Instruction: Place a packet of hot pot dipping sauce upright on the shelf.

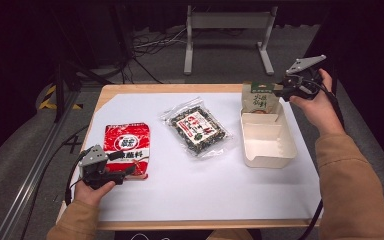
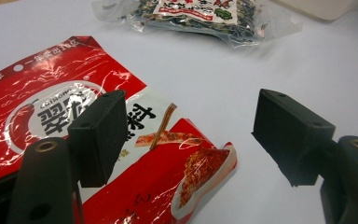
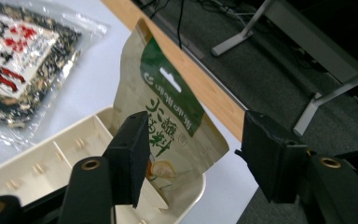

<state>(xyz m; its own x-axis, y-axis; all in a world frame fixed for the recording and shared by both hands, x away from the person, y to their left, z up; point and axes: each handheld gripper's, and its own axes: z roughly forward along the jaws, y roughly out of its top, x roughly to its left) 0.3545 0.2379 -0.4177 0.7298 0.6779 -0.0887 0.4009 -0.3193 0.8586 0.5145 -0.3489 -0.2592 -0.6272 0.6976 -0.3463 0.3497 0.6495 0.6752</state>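
Observation:
A red chili-seasoning packet [image 1: 126, 148] lies flat at the front left of the white sheet. My left gripper [image 1: 122, 165] hovers open at its near right corner; in the left gripper view [image 2: 191, 126] one jaw sits over the red packet [image 2: 74, 121] and the other over bare paper. A beige and green pouch [image 1: 260, 100] leans upright in the far end of a cream tray [image 1: 267, 145]. My right gripper [image 1: 281, 89] is at the pouch's top right edge. Its jaws [image 3: 198, 149] stand apart with the pouch [image 3: 168, 121] between them, pads not touching it.
A clear packet of dark dried bits with a red and white label [image 1: 196, 126] lies mid-table between the red packet and the tray. The tray [image 3: 32, 172] has shallow dividers. The wooden table edge [image 3: 205, 88] runs just behind the pouch; a metal frame [image 1: 227, 22] stands on the floor beyond.

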